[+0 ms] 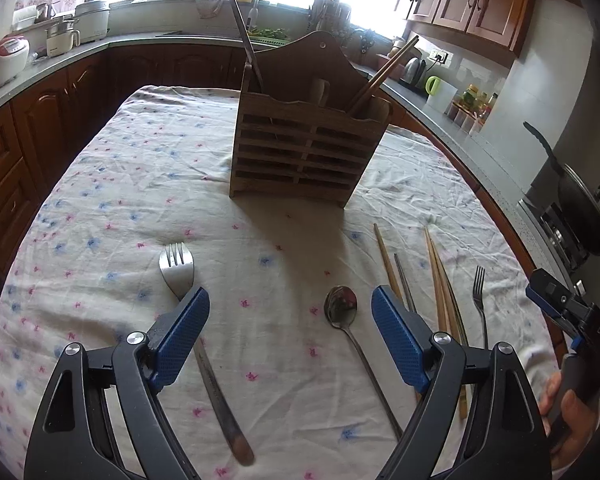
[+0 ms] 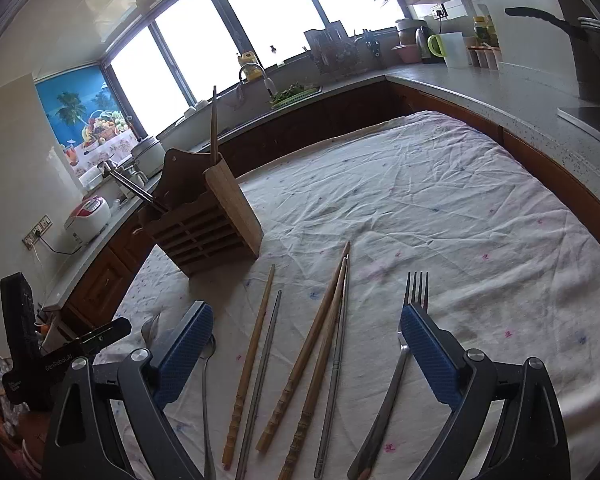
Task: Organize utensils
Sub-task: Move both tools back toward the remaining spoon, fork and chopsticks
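A wooden utensil holder (image 1: 304, 148) stands on the table (image 1: 100, 184) with a few utensils and chopsticks in it; it also shows in the right wrist view (image 2: 208, 228). My left gripper (image 1: 290, 308) is open above a metal spoon (image 1: 342, 306), with a wooden-handled fork (image 1: 178, 266) under its left finger. My right gripper (image 2: 306, 328) is open above several wooden and metal chopsticks (image 2: 312, 344), with a steel fork (image 2: 416, 292) under its right finger. The chopsticks (image 1: 440, 280) and steel fork (image 1: 479, 292) also show in the left wrist view.
A flowered cloth covers the table. Kitchen counters run around it with a rice cooker (image 1: 2, 60), pots, a sink tap (image 2: 256, 72), a kettle (image 2: 424, 40) and a pan on a stove (image 1: 580, 204). The right gripper's body (image 1: 572, 312) shows at the left view's right edge.
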`<move>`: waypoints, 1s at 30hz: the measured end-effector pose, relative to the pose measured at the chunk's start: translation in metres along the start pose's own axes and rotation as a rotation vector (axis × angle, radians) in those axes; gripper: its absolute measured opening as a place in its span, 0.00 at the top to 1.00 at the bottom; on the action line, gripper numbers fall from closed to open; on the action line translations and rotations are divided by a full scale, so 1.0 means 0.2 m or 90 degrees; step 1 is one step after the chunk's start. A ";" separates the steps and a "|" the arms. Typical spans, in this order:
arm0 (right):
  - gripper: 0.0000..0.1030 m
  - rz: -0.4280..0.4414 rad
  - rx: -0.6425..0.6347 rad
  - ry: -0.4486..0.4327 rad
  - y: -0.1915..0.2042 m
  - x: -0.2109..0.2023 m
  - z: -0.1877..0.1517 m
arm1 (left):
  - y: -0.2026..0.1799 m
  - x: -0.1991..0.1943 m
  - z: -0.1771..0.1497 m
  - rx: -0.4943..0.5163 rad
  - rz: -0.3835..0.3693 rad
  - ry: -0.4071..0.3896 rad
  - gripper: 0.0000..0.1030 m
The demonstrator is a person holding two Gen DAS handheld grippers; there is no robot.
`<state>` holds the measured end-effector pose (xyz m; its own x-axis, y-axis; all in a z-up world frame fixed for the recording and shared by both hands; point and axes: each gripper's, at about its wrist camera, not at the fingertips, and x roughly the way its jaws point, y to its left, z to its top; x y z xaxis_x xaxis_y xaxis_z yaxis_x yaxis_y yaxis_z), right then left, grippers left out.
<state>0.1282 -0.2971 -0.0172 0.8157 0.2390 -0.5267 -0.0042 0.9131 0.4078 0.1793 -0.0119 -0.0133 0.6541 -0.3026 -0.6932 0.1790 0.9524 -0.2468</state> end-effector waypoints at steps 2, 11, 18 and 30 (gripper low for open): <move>0.07 -0.002 -0.006 0.003 0.01 0.01 0.00 | -0.02 0.02 -0.01 0.008 0.004 0.007 0.17; 0.12 -0.003 -0.009 0.026 0.01 0.06 0.00 | -0.07 0.09 -0.02 0.034 0.002 0.032 0.17; 0.38 -0.009 -0.008 0.052 0.00 0.13 0.00 | -0.11 0.16 -0.03 0.044 -0.005 0.052 0.17; 0.56 -0.009 -0.001 0.097 -0.03 0.31 0.02 | -0.12 0.28 -0.04 0.053 -0.012 0.079 0.17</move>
<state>0.1813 -0.2883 -0.0504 0.7185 0.2733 -0.6396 0.0053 0.9174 0.3979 0.2053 -0.0526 -0.0521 0.5552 -0.3185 -0.7683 0.2546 0.9445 -0.2075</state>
